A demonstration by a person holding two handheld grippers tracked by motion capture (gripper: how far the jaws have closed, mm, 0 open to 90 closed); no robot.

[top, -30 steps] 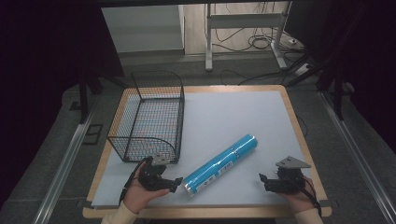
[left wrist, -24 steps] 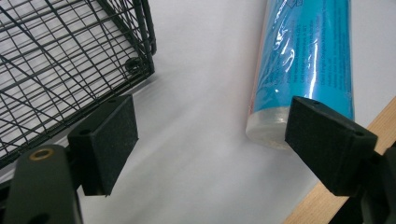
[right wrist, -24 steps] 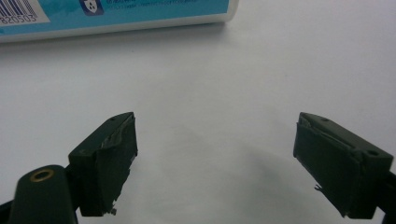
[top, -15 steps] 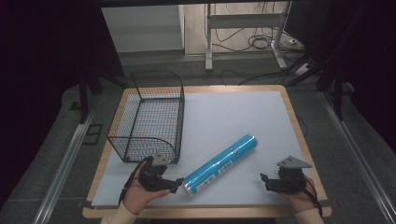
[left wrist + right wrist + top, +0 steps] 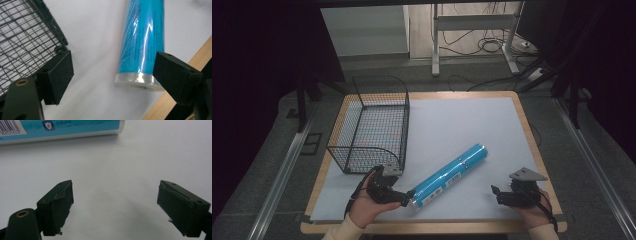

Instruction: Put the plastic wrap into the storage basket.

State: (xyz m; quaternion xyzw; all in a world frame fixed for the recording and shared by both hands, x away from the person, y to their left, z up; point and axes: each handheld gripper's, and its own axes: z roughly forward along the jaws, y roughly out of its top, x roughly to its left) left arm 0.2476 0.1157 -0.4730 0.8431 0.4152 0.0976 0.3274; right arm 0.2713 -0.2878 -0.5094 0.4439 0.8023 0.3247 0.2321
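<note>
Here the left gripper (image 5: 113, 75) gapes at the blue tube's (image 5: 143, 40) end

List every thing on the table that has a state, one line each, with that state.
Tube: lying flat, slanting across the mat, still wrapped in film.
Basket: upright, nothing in it.
Left gripper: jaws open at the tube's near end, not clamped on it.
Right gripper: jaws open, nothing between them, apart from the tube.

Glossy plastic-wrapped blue roll (image 5: 143, 42) (crinkled film); black wire basket (image 5: 371, 125); matt white tabletop (image 5: 462, 125).
</note>
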